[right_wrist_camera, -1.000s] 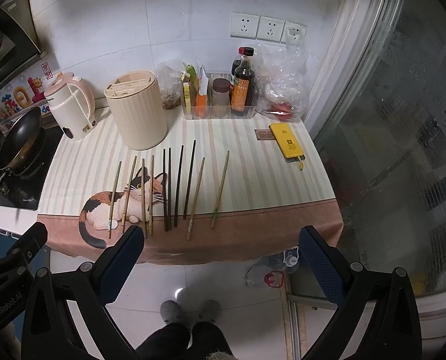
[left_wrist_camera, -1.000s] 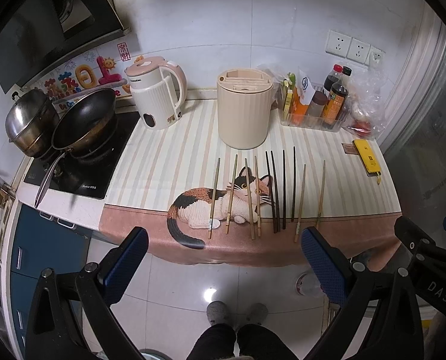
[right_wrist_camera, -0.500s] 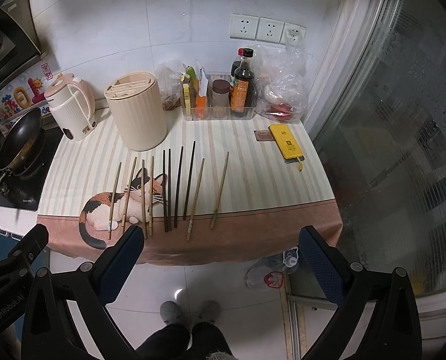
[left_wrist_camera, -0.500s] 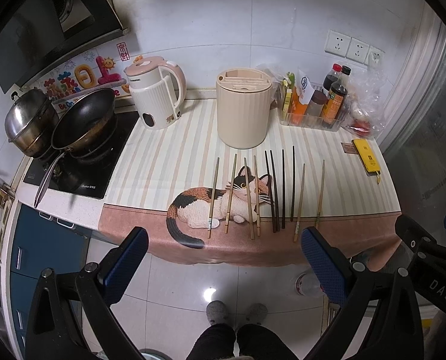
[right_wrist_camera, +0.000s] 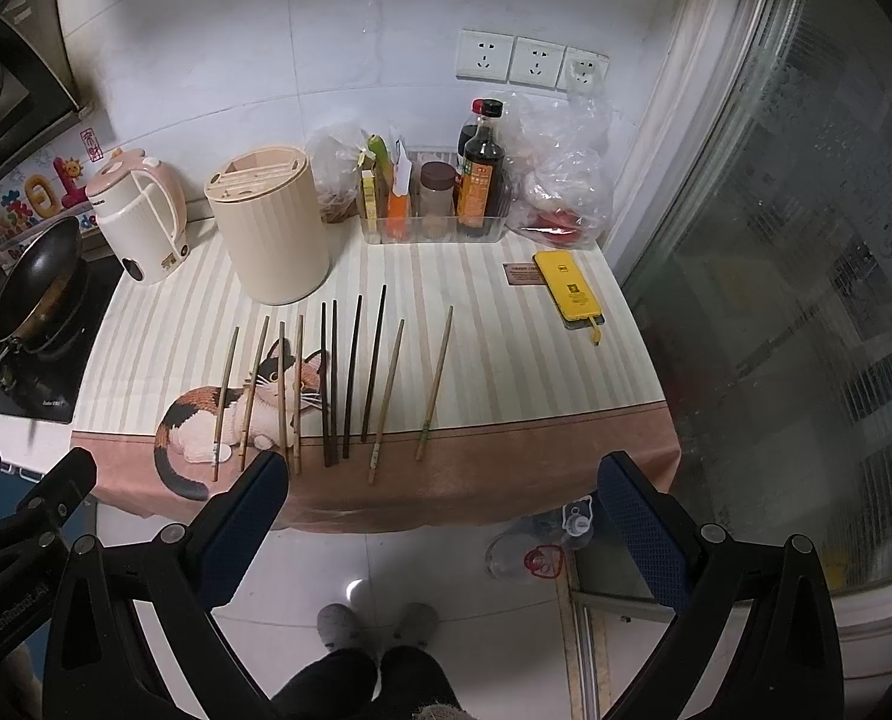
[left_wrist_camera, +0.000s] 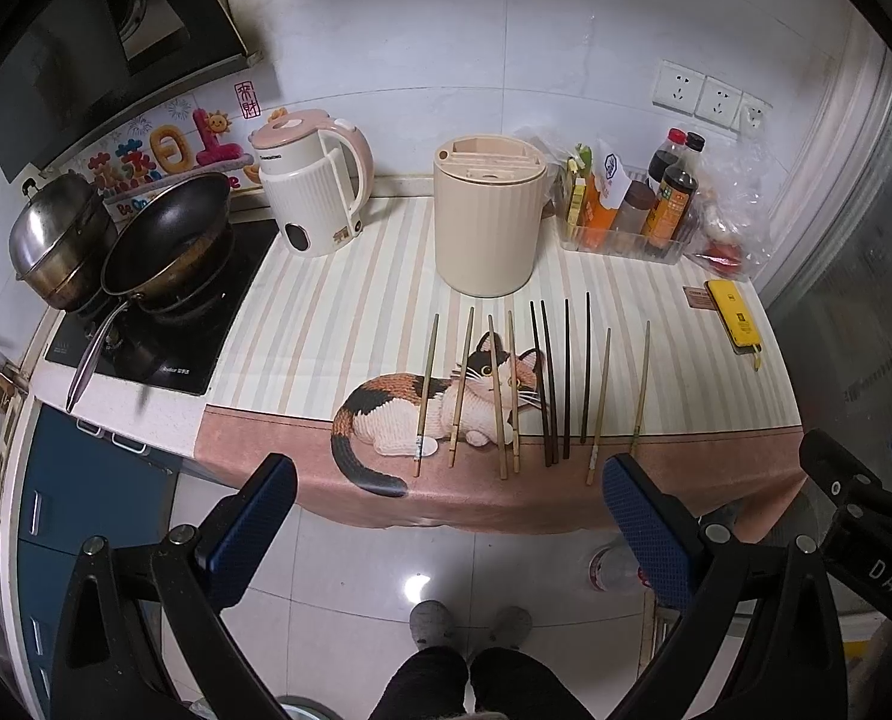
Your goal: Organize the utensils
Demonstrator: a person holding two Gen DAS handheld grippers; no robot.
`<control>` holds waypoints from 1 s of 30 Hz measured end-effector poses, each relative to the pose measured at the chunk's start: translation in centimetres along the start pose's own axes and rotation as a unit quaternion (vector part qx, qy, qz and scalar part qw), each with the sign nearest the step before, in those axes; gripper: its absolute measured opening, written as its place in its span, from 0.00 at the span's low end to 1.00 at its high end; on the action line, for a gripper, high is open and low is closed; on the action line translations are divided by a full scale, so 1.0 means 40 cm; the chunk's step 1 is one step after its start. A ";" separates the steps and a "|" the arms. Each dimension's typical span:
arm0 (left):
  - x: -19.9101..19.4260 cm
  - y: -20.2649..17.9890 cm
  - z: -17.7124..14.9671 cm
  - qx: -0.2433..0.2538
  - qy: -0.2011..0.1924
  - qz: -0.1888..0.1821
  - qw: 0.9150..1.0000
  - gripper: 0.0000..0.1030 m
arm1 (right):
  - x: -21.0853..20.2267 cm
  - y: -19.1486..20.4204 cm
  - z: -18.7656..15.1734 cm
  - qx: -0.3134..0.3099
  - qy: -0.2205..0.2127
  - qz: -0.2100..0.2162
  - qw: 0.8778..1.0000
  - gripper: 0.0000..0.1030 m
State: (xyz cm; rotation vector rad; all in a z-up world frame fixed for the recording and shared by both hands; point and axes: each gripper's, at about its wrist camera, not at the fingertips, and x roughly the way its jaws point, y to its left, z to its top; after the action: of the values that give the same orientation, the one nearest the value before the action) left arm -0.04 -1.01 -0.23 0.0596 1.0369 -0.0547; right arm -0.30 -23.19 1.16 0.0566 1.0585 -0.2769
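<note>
Several chopsticks lie side by side on a cat-print cloth (left_wrist_camera: 386, 408): light bamboo ones (left_wrist_camera: 426, 393) at the left and right, dark ones (left_wrist_camera: 566, 378) in the middle. They also show in the right wrist view (right_wrist_camera: 350, 378). A cream slotted utensil holder (left_wrist_camera: 489, 216) (right_wrist_camera: 269, 225) stands upright behind them. My left gripper (left_wrist_camera: 448, 516) is open and empty, held back from the counter's front edge above the floor. My right gripper (right_wrist_camera: 437, 516) is open and empty, likewise short of the edge.
A pink-and-white kettle (left_wrist_camera: 314, 192), a wok (left_wrist_camera: 167, 234) and a steel pot (left_wrist_camera: 59, 240) on a hob stand at the left. A clear tray of sauce bottles (left_wrist_camera: 625, 222), plastic bags (right_wrist_camera: 565, 180) and a yellow phone (left_wrist_camera: 735, 318) are at the right. A glass partition (right_wrist_camera: 805, 240) bounds the right side.
Both views have shifted very slightly; the grippers stay open and nothing on the counter has moved.
</note>
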 end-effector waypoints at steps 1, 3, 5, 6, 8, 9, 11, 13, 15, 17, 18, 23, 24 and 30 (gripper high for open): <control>0.000 -0.003 0.000 0.000 0.000 0.000 1.000 1.00 | -0.002 -0.004 0.005 0.000 0.000 0.000 1.000 1.00; -0.001 0.005 0.000 0.000 0.000 0.000 1.000 1.00 | -0.002 -0.003 0.004 0.000 0.000 0.000 1.000 1.00; 0.000 0.000 0.000 0.000 0.000 0.000 1.000 1.00 | -0.002 -0.002 0.004 -0.001 0.000 0.000 1.000 1.00; -0.001 0.006 0.000 0.000 0.000 0.000 1.000 1.00 | -0.002 -0.003 0.004 -0.001 0.000 0.000 1.000 1.00; 0.000 0.000 0.000 0.000 0.000 -0.001 1.000 1.00 | -0.003 -0.005 0.004 0.000 0.000 0.000 1.000 1.00; 0.000 -0.004 -0.001 0.000 -0.001 -0.001 1.000 1.00 | -0.002 -0.001 0.003 0.000 0.000 0.000 1.000 1.00; -0.001 0.003 0.000 0.001 -0.001 -0.001 1.000 1.00 | -0.008 -0.006 0.007 0.000 -0.001 0.000 1.000 1.00; 0.000 -0.003 0.000 0.001 -0.001 -0.001 1.000 1.00 | -0.009 -0.015 0.011 0.001 -0.001 0.001 1.000 1.00; 0.000 0.000 0.000 0.001 -0.001 -0.001 1.000 1.00 | -0.011 -0.013 0.009 -0.001 -0.002 0.000 1.000 1.00; 0.001 -0.006 -0.001 0.001 -0.002 -0.001 1.000 1.00 | -0.009 -0.006 0.008 0.000 -0.002 0.000 1.000 1.00; 0.002 -0.009 -0.001 0.000 -0.002 -0.001 1.000 1.00 | -0.010 -0.011 0.010 0.000 -0.002 0.000 1.000 1.00; 0.002 -0.001 0.001 0.000 -0.001 -0.001 1.000 1.00 | -0.012 -0.010 0.011 -0.001 -0.002 0.000 1.000 1.00; 0.003 -0.004 0.002 0.000 -0.001 -0.001 1.000 1.00 | -0.013 -0.013 0.011 -0.001 -0.002 0.000 1.000 1.00; 0.003 -0.008 0.005 0.000 -0.004 0.000 1.000 1.00 | -0.016 -0.005 0.014 0.000 -0.004 0.000 1.000 1.00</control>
State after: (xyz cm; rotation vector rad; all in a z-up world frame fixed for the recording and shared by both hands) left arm 0.17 -1.35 -0.23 0.0594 1.0297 -0.0561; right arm -0.16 -23.37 2.01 0.0545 1.0511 -0.2773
